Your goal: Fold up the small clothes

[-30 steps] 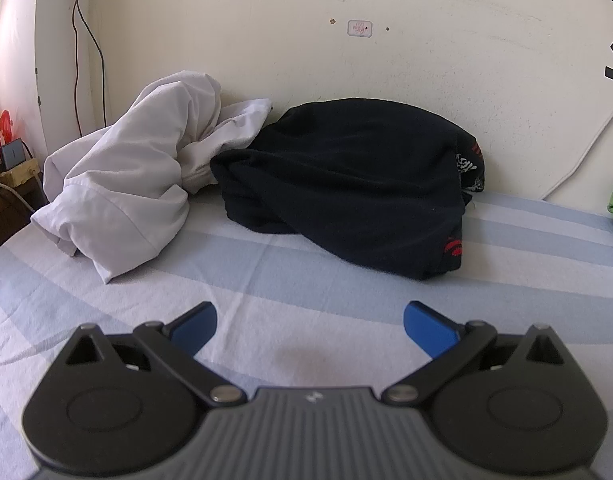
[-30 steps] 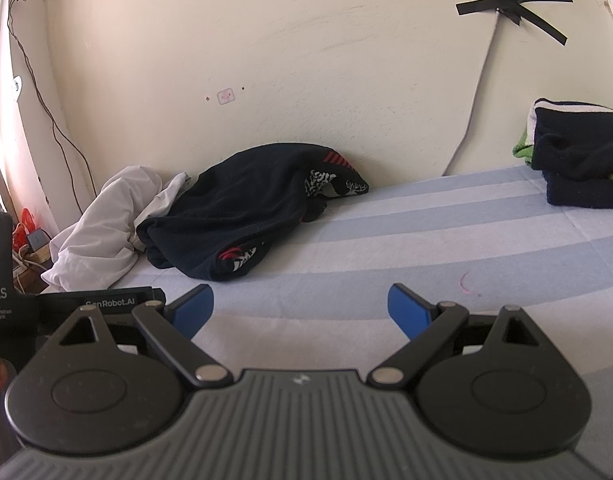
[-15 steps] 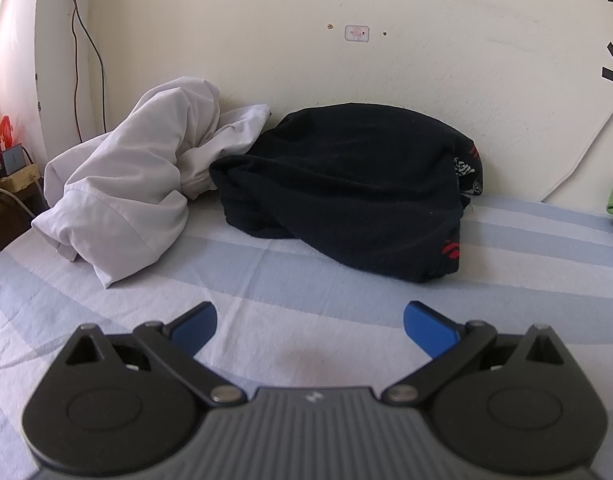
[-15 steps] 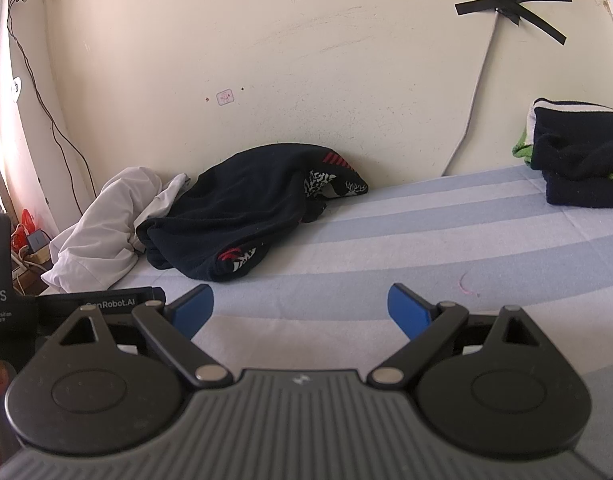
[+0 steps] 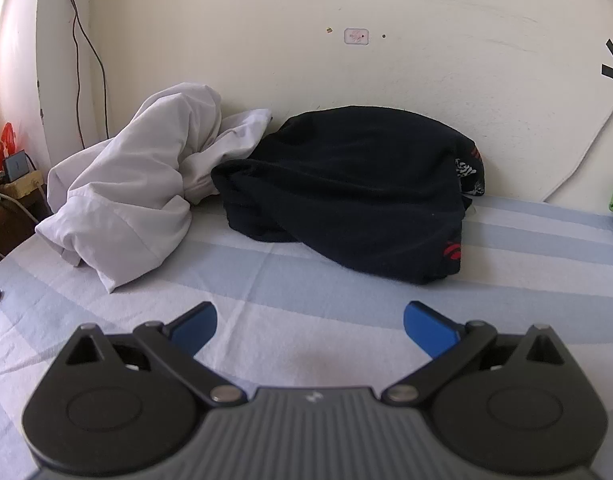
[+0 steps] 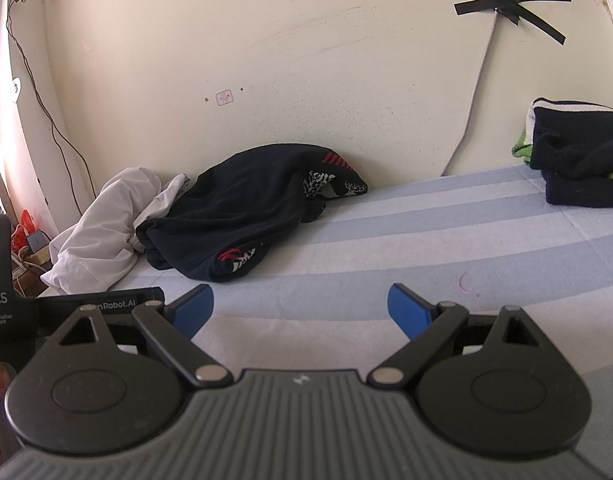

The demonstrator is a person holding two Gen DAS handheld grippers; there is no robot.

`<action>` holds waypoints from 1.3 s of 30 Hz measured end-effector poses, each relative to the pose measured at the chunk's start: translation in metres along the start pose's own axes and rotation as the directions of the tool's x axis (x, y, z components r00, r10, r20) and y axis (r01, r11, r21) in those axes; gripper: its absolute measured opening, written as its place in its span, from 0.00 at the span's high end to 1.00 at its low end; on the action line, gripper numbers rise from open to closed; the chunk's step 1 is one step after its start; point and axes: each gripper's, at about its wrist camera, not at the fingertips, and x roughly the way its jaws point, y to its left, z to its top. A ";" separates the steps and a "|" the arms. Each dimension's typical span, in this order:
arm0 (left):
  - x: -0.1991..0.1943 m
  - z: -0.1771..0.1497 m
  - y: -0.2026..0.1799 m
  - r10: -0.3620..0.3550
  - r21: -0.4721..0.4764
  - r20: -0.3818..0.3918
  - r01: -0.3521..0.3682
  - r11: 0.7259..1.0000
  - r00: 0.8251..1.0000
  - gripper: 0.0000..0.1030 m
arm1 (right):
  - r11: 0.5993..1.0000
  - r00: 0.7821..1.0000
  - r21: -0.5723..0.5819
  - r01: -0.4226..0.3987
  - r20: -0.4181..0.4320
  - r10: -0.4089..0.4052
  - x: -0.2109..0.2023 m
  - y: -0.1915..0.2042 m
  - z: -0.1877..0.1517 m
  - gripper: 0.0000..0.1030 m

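A crumpled black garment with red and white print [image 5: 346, 188] lies on the striped bedsheet [image 5: 266, 280] against the wall. A crumpled white garment [image 5: 134, 184] lies just left of it, touching it. Both also show in the right wrist view, the black one [image 6: 234, 220] and the white one [image 6: 106, 236]. My left gripper [image 5: 309, 322] is open and empty, a short way in front of the black garment. My right gripper [image 6: 300, 308] is open and empty, farther back and to the right.
A stack of folded dark and green clothes [image 6: 578, 160] sits at the far right of the bed. The cream wall [image 5: 346, 60] runs behind the garments, with a white cable [image 6: 474, 92] and black tape. A low stand with clutter [image 5: 10, 184] is past the bed's left edge.
The left gripper has tilted or dropped slightly, so the garments sit a little lower in its view. The right gripper has barely moved. Both stay open.
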 end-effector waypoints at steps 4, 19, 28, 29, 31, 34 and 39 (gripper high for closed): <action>-0.001 0.000 -0.001 -0.001 0.004 0.005 0.001 1.000 1.000 0.00 | 1.000 1.000 0.000 0.000 0.001 0.000 0.000 0.000 0.000 0.07; 0.000 0.000 -0.001 -0.002 0.003 0.003 0.002 1.000 1.000 0.00 | 1.000 1.000 0.000 -0.001 0.001 0.001 0.000 -0.001 0.000 0.07; 0.000 -0.001 0.000 -0.003 0.000 0.000 0.003 1.000 1.000 0.00 | 1.000 1.000 0.001 -0.004 0.004 0.004 0.000 -0.002 0.001 0.07; 0.000 -0.001 0.000 -0.004 -0.001 -0.001 0.004 1.000 1.000 0.00 | 1.000 1.000 0.001 -0.004 0.005 0.004 0.000 -0.002 0.001 0.07; 0.001 -0.001 0.001 -0.008 -0.004 -0.004 0.008 1.000 1.000 0.00 | 1.000 1.000 0.001 -0.006 0.006 0.006 0.000 -0.002 0.001 0.07; 0.001 -0.001 0.001 -0.009 -0.005 -0.005 0.009 1.000 1.000 0.00 | 1.000 1.000 0.001 -0.006 0.006 0.006 0.000 -0.002 0.001 0.07; 0.000 -0.001 0.001 -0.012 -0.001 -0.003 0.012 1.000 1.000 0.00 | 1.000 1.000 0.002 -0.005 0.007 0.005 0.000 -0.002 0.001 0.07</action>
